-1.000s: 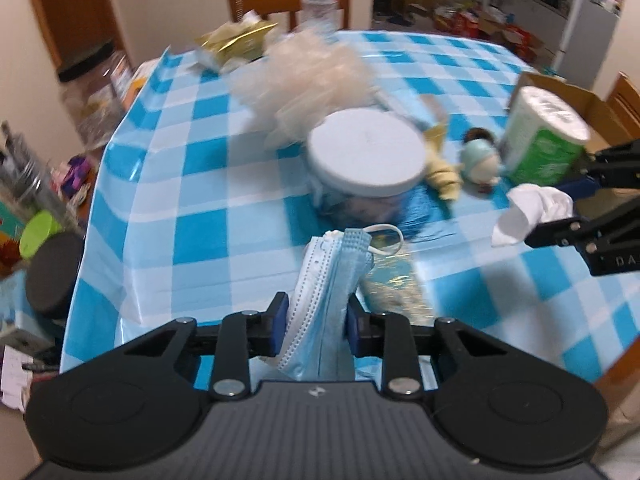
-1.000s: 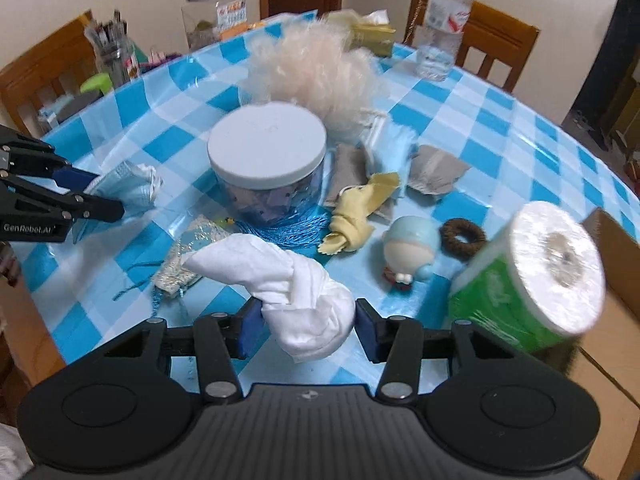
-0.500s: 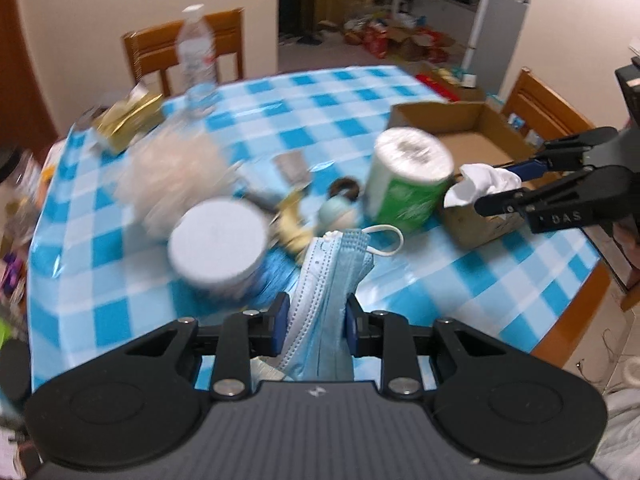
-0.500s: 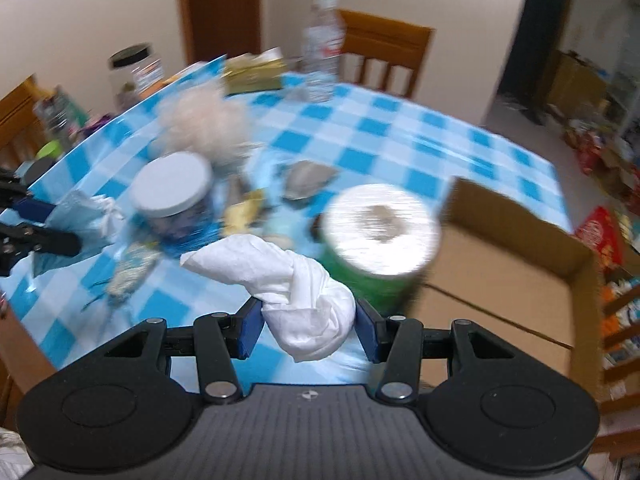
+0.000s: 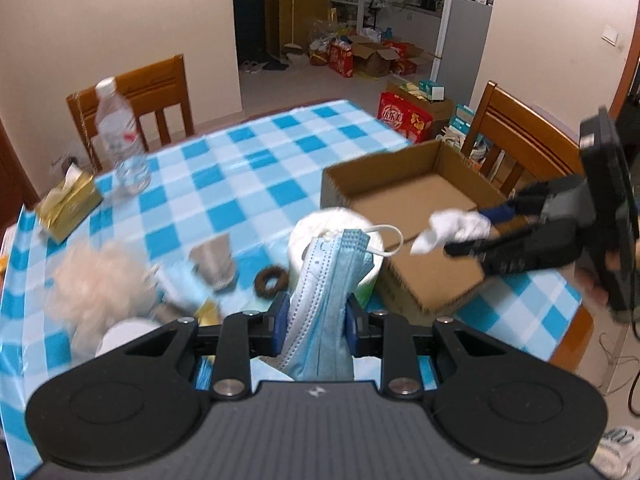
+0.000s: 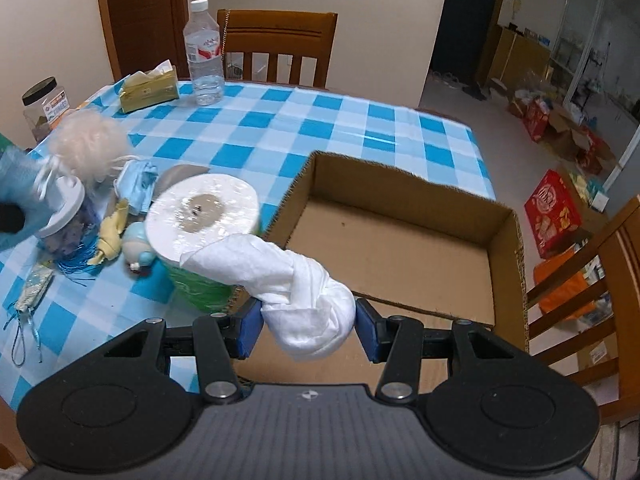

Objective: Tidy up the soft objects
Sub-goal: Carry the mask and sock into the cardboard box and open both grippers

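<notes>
My left gripper (image 5: 314, 320) is shut on a folded blue face mask (image 5: 332, 272) that stands up between its pads, held above the checked table. My right gripper (image 6: 308, 326) holds a knotted white cloth (image 6: 304, 292) over the near wall of the open cardboard box (image 6: 400, 248). Its jaws are opening slightly, with the cloth still pressed between the pads. In the left wrist view, the right gripper (image 5: 476, 232) and the white cloth (image 5: 456, 228) hang over the box (image 5: 400, 200), which looks empty inside.
A wrapped toilet roll (image 6: 200, 208) stands against the box's left wall. Left of it lie a fluffy cream ball (image 6: 88, 144), a white-lidded jar (image 6: 64, 208), a small doll (image 6: 138, 246) and a brown hair tie (image 5: 272, 282). A water bottle (image 6: 204, 56), tissue box (image 6: 150, 90) and wooden chairs (image 6: 280, 44) are beyond.
Both grippers swung right from the pile of soft things toward the cardboard box, each carrying its item. The right gripper now hangs over the box's near wall.
</notes>
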`<move>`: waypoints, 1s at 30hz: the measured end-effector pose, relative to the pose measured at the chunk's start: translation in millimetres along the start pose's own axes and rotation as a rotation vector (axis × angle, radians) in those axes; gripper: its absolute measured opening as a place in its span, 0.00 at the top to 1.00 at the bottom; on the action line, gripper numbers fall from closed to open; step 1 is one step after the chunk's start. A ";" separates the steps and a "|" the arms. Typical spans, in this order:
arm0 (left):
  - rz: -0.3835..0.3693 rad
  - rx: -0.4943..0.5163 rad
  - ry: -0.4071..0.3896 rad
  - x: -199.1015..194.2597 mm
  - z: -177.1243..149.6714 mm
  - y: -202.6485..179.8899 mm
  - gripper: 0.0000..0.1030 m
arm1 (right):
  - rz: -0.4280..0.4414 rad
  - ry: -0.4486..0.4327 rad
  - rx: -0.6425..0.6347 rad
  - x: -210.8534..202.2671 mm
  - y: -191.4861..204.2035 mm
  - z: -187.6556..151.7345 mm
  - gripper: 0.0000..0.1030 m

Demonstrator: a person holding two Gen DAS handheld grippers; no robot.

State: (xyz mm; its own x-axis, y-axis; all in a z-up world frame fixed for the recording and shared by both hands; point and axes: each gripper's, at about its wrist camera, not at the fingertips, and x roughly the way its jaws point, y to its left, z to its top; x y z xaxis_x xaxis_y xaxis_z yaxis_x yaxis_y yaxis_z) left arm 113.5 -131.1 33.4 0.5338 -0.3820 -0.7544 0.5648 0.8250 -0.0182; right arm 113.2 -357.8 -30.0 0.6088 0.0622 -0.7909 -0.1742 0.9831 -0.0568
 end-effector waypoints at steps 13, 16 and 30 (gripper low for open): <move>-0.048 0.066 -0.030 66.6 72.6 -63.3 0.74 | 0.150 -0.011 0.018 9.3 -23.8 -21.0 0.00; -0.069 0.077 -0.025 87.3 85.1 -79.3 0.74 | 0.137 -0.011 0.037 8.9 -32.1 -25.1 0.00; 0.037 0.066 -0.068 145.6 103.7 -104.9 0.07 | 0.127 -0.018 0.117 11.9 -69.7 -33.9 0.00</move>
State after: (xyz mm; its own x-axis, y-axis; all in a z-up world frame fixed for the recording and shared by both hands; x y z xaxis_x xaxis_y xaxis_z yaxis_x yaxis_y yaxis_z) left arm 197.2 -316.4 -6.5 0.5952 -0.3807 -0.7077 0.5830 0.8107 0.0542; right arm 106.4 -431.5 -56.1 0.6013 0.1889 -0.7763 -0.1596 0.9805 0.1150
